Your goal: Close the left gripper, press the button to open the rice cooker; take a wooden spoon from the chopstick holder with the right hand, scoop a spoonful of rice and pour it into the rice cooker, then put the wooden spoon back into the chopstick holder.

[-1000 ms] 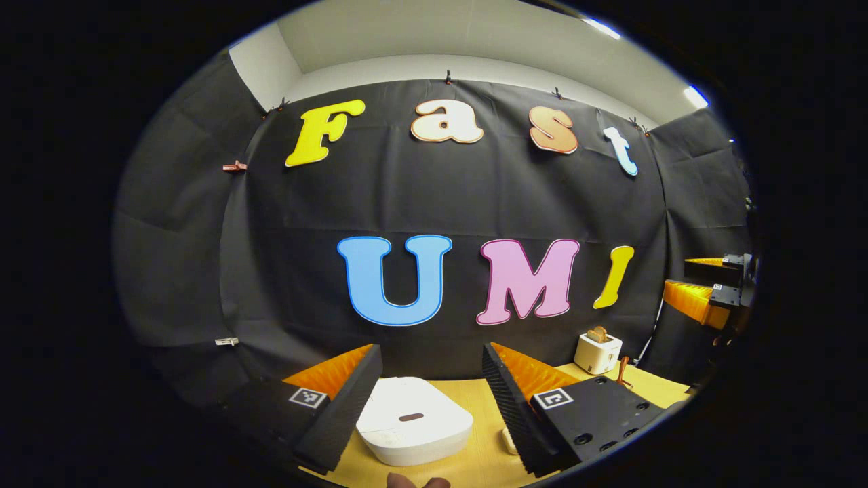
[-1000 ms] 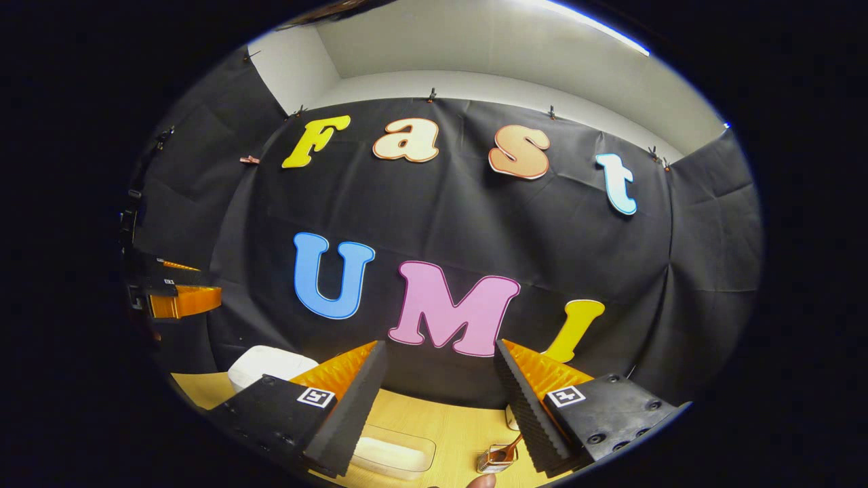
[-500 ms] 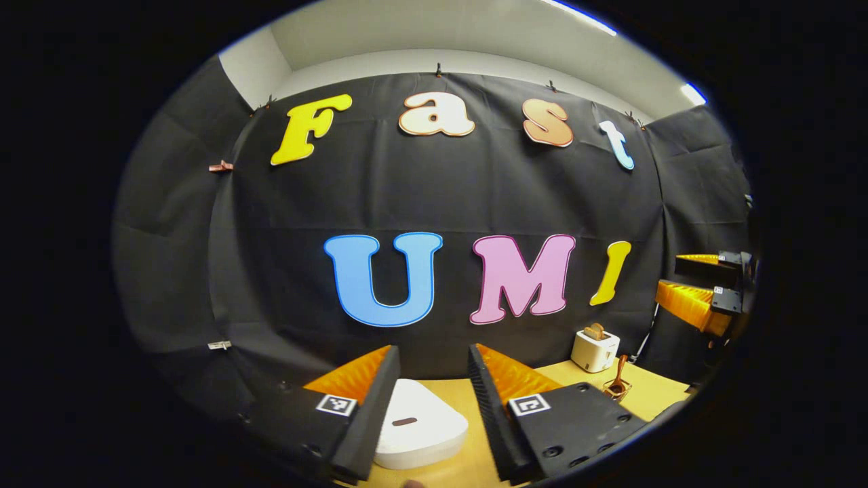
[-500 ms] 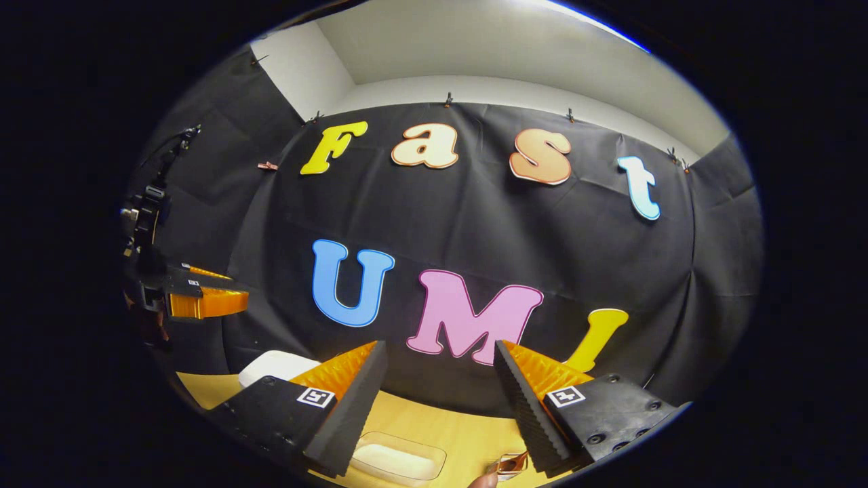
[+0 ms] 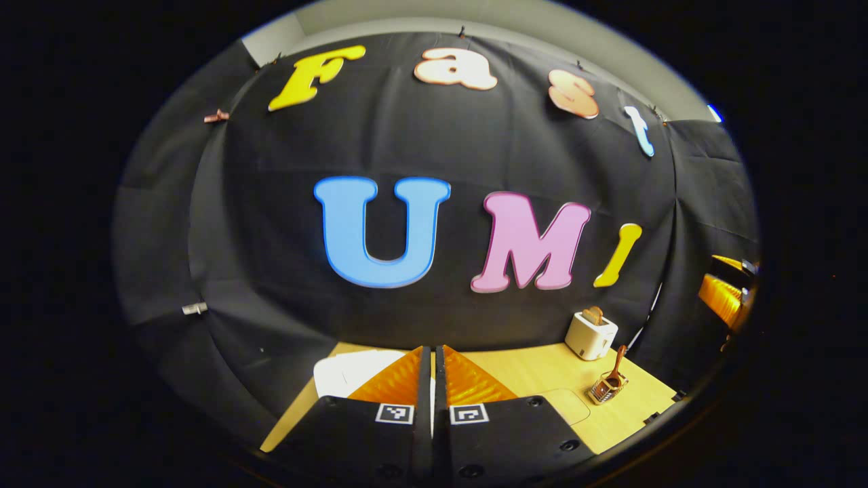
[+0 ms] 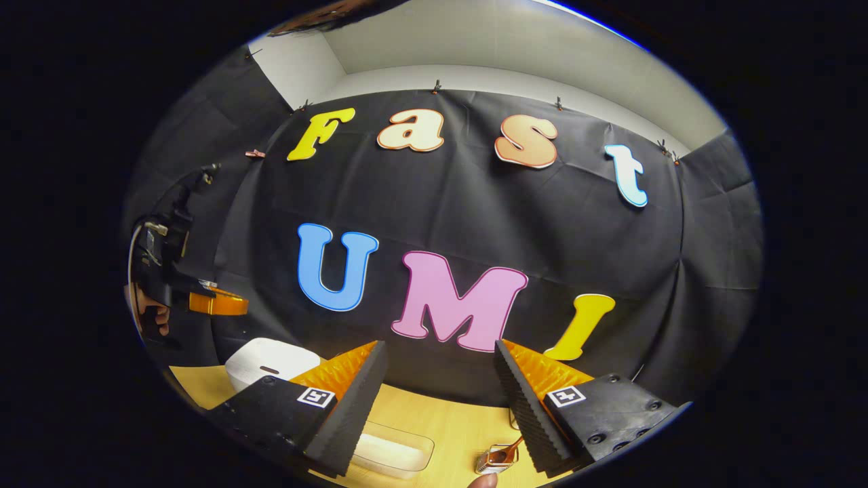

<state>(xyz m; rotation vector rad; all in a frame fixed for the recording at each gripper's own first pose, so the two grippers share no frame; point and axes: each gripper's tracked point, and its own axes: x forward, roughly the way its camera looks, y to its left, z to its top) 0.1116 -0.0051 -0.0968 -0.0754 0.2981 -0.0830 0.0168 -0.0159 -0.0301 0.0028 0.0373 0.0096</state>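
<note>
The white rice cooker sits lid down on the wooden table, partly hidden behind my left gripper, whose fingers are pressed together with nothing between them. In the right gripper view the cooker lies at the left, and the left gripper hovers above it, held by a hand. A wooden spoon stands in the wire chopstick holder at the right. My right gripper is open and empty above the table, with the clear rice container and the chopstick holder below it.
A white toaster stands at the back right near the cloth wall. The right gripper shows at the far right edge of the left gripper view. A fingertip pokes in at the bottom of the right gripper view.
My left gripper has gone from open to shut and tilted down toward the table. The right gripper stays open and has barely shifted.
</note>
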